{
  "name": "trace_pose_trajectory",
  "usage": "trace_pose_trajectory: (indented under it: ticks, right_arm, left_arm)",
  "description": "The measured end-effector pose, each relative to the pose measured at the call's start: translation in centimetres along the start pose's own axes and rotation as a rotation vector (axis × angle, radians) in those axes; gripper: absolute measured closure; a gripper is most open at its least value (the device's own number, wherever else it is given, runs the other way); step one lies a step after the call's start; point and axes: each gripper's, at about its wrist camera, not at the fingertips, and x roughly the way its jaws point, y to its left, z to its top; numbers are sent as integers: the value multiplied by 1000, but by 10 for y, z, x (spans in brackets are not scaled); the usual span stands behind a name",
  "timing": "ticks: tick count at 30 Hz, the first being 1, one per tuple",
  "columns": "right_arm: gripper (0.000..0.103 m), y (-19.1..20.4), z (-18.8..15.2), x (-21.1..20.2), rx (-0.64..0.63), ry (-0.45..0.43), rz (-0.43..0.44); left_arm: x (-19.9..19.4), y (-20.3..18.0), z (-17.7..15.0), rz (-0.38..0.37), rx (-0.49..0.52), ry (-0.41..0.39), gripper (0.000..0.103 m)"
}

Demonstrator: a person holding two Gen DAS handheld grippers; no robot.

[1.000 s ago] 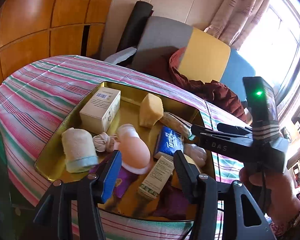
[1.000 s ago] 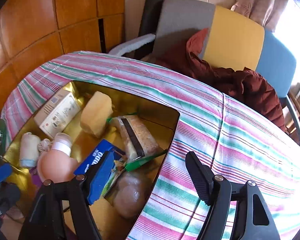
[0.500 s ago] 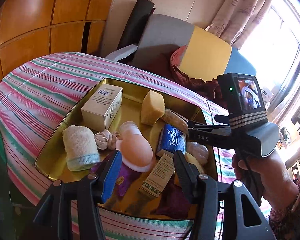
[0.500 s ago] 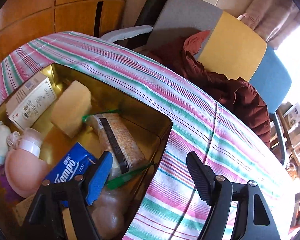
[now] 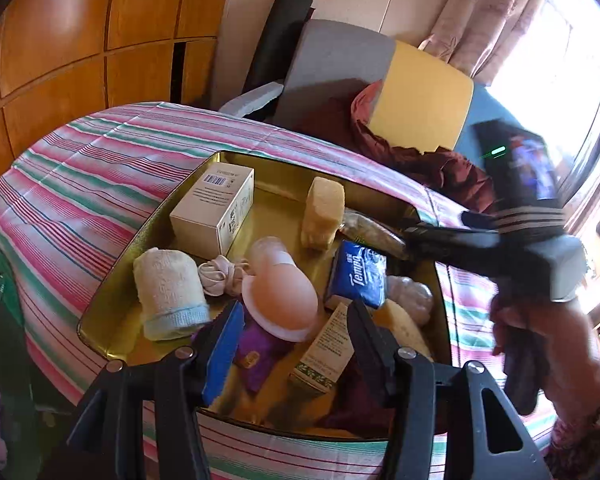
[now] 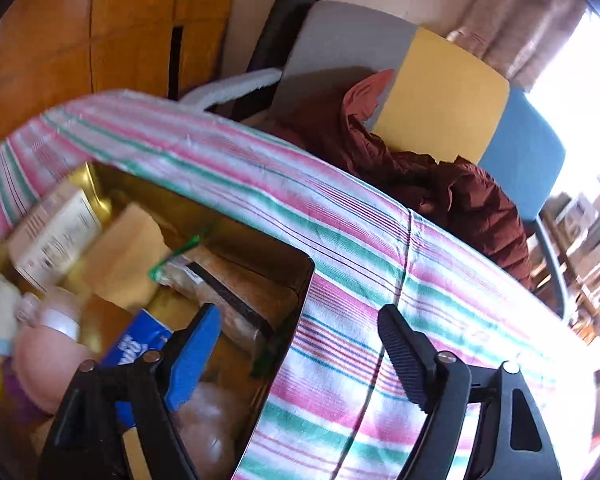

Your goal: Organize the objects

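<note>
A gold tin tray [image 5: 112, 292] on the striped tablecloth holds a white box [image 5: 214, 210], a rolled towel [image 5: 166, 292], a yellow sponge [image 5: 324, 212], a pink rounded item [image 5: 284, 296], a blue Tempo tissue pack [image 5: 360, 272], a small green-printed carton [image 5: 326, 350] and a snack packet [image 6: 228, 288]. My left gripper [image 5: 296, 332] is open and empty above the tray's near end. My right gripper [image 6: 300, 344] is open and empty over the tray's right rim [image 6: 296, 304]; its body shows in the left wrist view [image 5: 500, 240].
Behind the table stands a chair [image 5: 380, 80] with grey, yellow and blue cushions and a dark red jacket [image 5: 440, 164]. Wood panelling [image 5: 80, 40] is at the left, a curtained window [image 5: 560, 40] at the right. Striped cloth [image 6: 420, 320] lies right of the tray.
My right gripper has lifted and swung to the right, away from the tray's inside, with motion blur. My left gripper has barely moved.
</note>
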Motion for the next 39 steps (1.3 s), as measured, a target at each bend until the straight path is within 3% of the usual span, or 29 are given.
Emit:
trace_pose_trajectory:
  ticks: [13, 23, 29, 39]
  right_arm:
    - [8, 1, -43, -51, 163, 15, 129]
    - [0, 18, -59, -78, 180, 28, 169]
    - [0, 24, -60, -94, 203, 19, 163]
    - [0, 28, -61, -110, 226, 23, 66]
  left_arm:
    - [-11, -4, 5, 65, 44, -20, 49]
    - [-25, 10, 9, 127, 35, -48, 49]
    - [-37, 14, 14, 161, 44, -85, 49]
    - [-47, 16, 17, 175, 27, -77, 49]
